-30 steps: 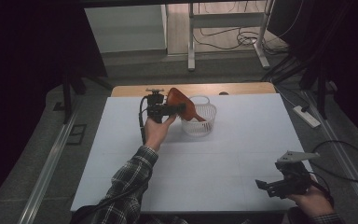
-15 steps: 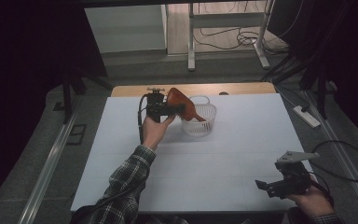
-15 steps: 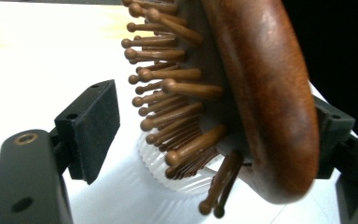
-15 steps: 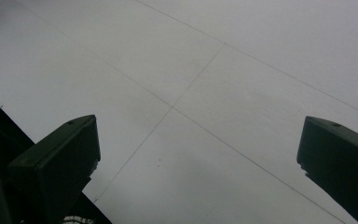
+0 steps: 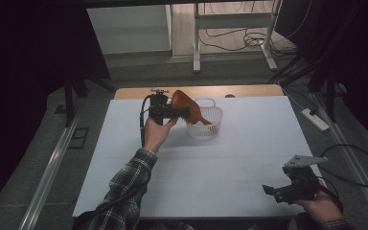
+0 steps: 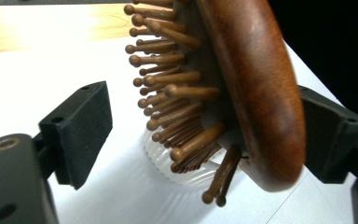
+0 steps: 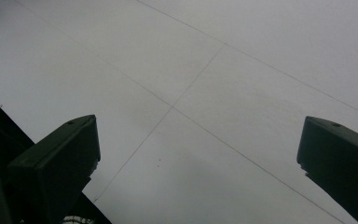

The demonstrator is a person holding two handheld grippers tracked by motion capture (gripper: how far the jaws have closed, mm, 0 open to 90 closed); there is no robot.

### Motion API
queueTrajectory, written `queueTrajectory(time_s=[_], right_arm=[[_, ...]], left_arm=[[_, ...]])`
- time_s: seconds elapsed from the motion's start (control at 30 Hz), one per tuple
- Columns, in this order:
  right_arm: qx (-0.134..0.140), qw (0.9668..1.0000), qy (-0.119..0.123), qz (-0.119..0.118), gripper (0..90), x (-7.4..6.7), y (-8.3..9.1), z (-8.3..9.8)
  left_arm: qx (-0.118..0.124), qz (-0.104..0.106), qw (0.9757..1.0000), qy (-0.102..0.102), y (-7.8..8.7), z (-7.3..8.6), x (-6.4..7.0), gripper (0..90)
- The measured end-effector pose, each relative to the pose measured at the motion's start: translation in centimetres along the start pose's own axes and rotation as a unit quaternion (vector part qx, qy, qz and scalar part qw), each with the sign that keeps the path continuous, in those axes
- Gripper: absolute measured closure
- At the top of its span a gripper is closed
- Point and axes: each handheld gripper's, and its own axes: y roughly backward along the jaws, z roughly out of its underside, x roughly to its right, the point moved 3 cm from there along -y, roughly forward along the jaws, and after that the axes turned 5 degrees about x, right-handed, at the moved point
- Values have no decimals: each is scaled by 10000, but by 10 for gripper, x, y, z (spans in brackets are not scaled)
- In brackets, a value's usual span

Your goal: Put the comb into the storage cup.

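A brown wooden hairbrush [image 5: 184,103] hangs tilted over a white ribbed basket [image 5: 205,125] at the back middle of the white table [image 5: 249,153], its lower end dipping into the basket. My left gripper [image 5: 178,113] is around the brush. In the left gripper view the jaws stand wide; the brush [image 6: 247,88] leans its smooth back on the right-hand jaw. Its bristles stop short of the other jaw, and the basket [image 6: 177,168] is below. My right gripper [image 5: 271,190] rests open near the front right corner, with bare tabletop [image 7: 200,93] between its jaws.
A strip of wooden tabletop [image 5: 249,90] runs along the far edge behind the white sheet. A power strip [image 5: 315,120] and cables lie on the floor to the right. Table legs [image 5: 196,38] stand beyond the far edge.
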Motion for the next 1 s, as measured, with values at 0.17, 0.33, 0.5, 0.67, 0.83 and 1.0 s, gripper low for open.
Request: queueTrajectory(time_s=[0.17, 0.33, 0.5, 0.67, 0.83, 1.0], right_arm=[[-11, 10000, 15, 4, 0, 0, 0, 0], [24, 10000, -9, 1, 0, 0, 1, 0], [10, 10000, 23, -14, 0, -1, 1, 0], [34, 10000, -1, -16, 0, 0, 1, 0], [44, 10000, -2, -3, 0, 0, 1, 0], [92, 9999, -38, 26, 0, 0, 2, 0]], left_arm=[[-44, 22, 9999, -133, 3, -1, 1, 109], [-100, -32, 9994, -323, 7, 0, 1, 88], [-126, -79, 9988, -457, 11, 0, 1, 75], [-191, -128, 9977, -631, 14, 2, 1, 61], [-262, -188, 9964, -788, 18, 3, 0, 53], [-245, -262, 9946, -971, 24, 3, 1, 44]])
